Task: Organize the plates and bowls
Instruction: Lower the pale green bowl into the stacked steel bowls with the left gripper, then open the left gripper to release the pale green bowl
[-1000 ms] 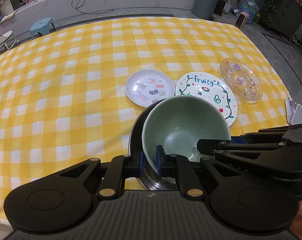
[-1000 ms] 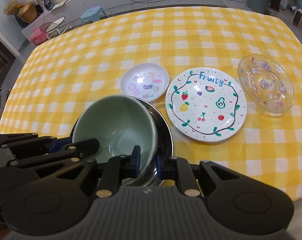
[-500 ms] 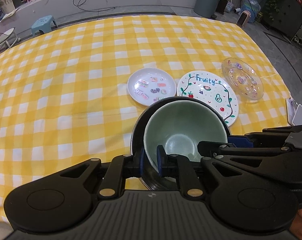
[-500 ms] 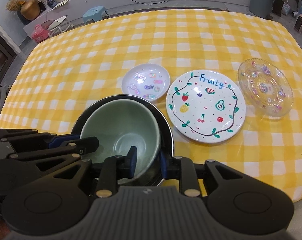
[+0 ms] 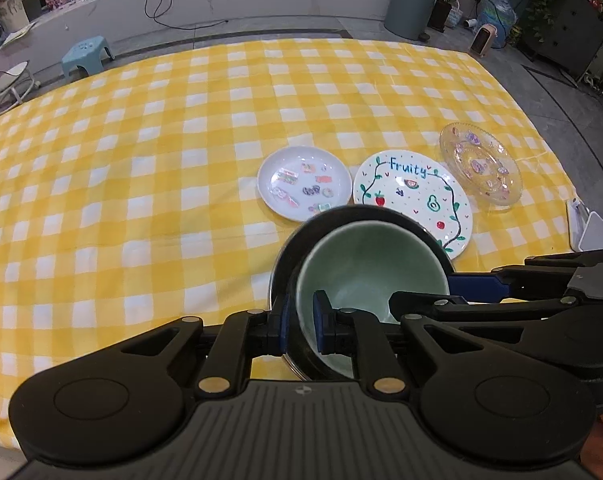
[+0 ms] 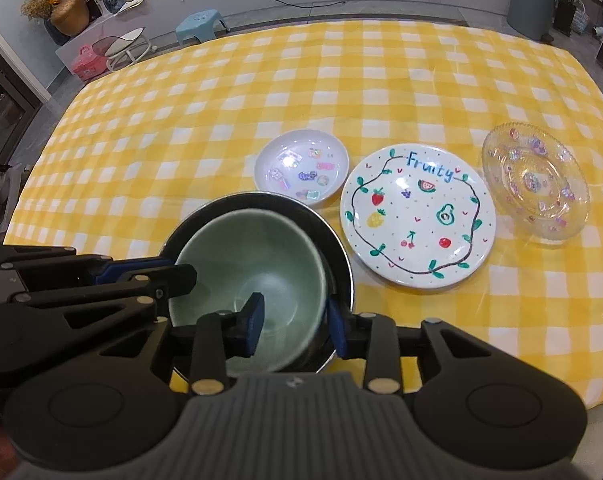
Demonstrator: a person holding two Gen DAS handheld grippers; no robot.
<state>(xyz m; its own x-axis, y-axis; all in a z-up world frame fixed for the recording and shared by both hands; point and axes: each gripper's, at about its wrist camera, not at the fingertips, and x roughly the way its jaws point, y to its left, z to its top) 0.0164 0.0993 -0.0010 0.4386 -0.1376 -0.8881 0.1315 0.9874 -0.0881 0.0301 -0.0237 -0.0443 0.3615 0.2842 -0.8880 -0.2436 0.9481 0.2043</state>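
Green ceramic bowl (image 5: pixel 375 264) sits nested inside a larger dark metal bowl (image 5: pixel 301 232) at the near edge of the yellow-and-white checked tablecloth (image 5: pixel 141 160).

Left gripper (image 5: pixel 300 322): jaws nearly closed, pinching the near-left rim of the green bowl, 1 blue pad inside, 1 outside between the green wall and the metal bowl.

Right gripper (image 6: pixel 295 326): jaws opening. The near-right rim of the green bowl is between them, but the inner pad stands clear of the wall and the outer pad sits beside the metal bowl's rim. No grip visible. Both grippers point steeply down at the bowls, and each shows in the other's view.

3 plates in a row behind the bowls:
- small white plate with stickers (image 6: pixel 301 166), left, just behind the metal bowl
- large white plate lettered "Fruity" with fruit drawings (image 6: pixel 417 216), middle, close to both the small plate and the metal bowl; contact unclear
- clear glass plate with stickers (image 6: pixel 535 186), right, slightly apart from the Fruity plate

Background floor: grey bin (image 5: pixel 413 4), blue stool (image 5: pixel 86 54), potted plants, low ledge with cables.
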